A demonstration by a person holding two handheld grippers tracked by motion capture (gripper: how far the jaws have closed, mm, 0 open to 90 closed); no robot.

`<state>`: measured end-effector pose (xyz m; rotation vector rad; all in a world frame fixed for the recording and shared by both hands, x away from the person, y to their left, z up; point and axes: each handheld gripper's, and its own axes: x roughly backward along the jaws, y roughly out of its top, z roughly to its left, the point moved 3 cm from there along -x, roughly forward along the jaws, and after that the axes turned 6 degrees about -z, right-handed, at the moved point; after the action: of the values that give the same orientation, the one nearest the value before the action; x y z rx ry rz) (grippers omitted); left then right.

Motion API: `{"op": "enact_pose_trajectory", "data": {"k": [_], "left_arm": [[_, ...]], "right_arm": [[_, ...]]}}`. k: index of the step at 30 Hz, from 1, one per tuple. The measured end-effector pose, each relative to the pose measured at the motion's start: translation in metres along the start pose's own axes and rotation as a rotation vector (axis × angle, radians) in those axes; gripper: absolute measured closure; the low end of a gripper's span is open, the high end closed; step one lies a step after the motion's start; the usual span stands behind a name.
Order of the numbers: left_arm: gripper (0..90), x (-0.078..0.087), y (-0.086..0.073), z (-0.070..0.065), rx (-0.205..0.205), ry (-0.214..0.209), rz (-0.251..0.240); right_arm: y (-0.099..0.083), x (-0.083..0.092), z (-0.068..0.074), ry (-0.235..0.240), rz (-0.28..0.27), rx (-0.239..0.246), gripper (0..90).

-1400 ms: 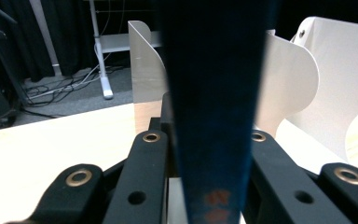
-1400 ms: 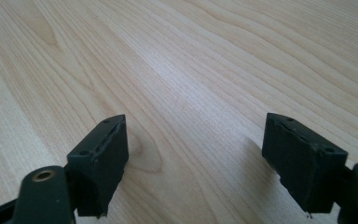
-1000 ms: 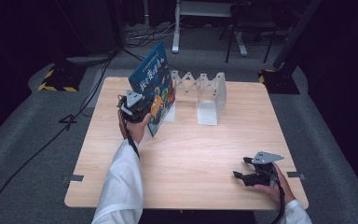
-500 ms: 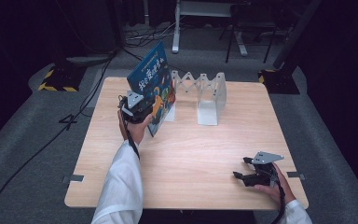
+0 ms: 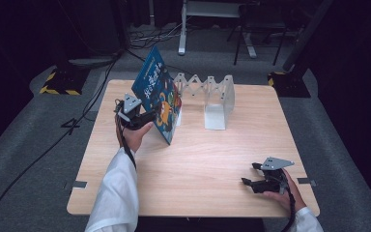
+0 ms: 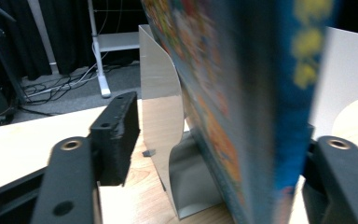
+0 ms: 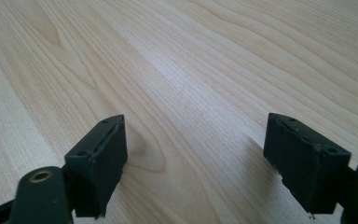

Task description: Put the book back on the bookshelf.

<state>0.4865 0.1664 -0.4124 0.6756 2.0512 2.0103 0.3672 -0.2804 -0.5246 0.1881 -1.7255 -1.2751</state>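
Book (image 5: 157, 99) sits tilted in my left gripper (image 5: 142, 117), blue cover toward me, its lower corner touching or just above the table (image 5: 198, 164); I cannot tell which. My left forearm reaches forward in a white sleeve (image 5: 113, 193), hand wrapped around the gripper body, grey plate on top. In the left gripper view the book's edge (image 6: 279, 116) lies against my right-hand jaw, while my left-hand finger (image 6: 116, 135) stands apart from the cover with a gap between. Whether the book is actually pinched I cannot tell from this; the jaws look spread wider than the book.

Beyond my left fingers, just behind the book: a white expanding book rack (image 5: 207, 96), its nearest metal divider (image 6: 168, 140) upright between my left-hand finger and the cover. That divider stands directly ahead of the book's face.

My right gripper (image 5: 251, 175) rests low near the table's near right corner, hand behind it, well apart from book and rack. Its fingers (image 7: 98, 158) are spread wide, nothing between them, bare wood grain (image 7: 191, 70) ahead.
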Motion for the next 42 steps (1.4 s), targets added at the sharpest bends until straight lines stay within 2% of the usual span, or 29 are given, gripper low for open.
{"op": "enact_pose_trajectory", "data": {"k": [1, 4, 7, 14, 23, 32, 42], "left_arm": [[33.2, 0.001, 0.0, 0.0, 0.005, -0.004, 0.006], [30.8, 0.004, -0.001, -0.002, -0.019, -0.009, 0.017], [28.8, 0.008, -0.001, -0.004, -0.026, -0.027, 0.022], [28.2, 0.015, 0.001, -0.009, -0.05, -0.046, 0.023], [26.1, 0.029, -0.001, -0.009, -0.08, -0.079, 0.045], [23.6, 0.045, -0.006, -0.012, -0.132, -0.12, 0.09], [22.7, 0.057, -0.01, -0.016, -0.184, -0.141, 0.135]], "right_arm": [[0.0, 0.0, 0.0, -0.001, 0.0, 0.0, 21.6], [0.0, 0.0, 0.0, 0.0, 0.0, 0.001, 21.6], [0.0, 0.0, 0.0, -0.002, -0.001, 0.0, 21.6], [0.0, 0.0, 0.0, -0.002, 0.0, 0.0, 21.6], [0.0, 0.0, 0.0, -0.002, 0.0, 0.0, 21.6], [0.0, 0.0, 0.0, 0.001, 0.003, -0.002, 21.3], [0.0, 0.0, 0.0, 0.001, 0.003, -0.002, 21.2]]}}
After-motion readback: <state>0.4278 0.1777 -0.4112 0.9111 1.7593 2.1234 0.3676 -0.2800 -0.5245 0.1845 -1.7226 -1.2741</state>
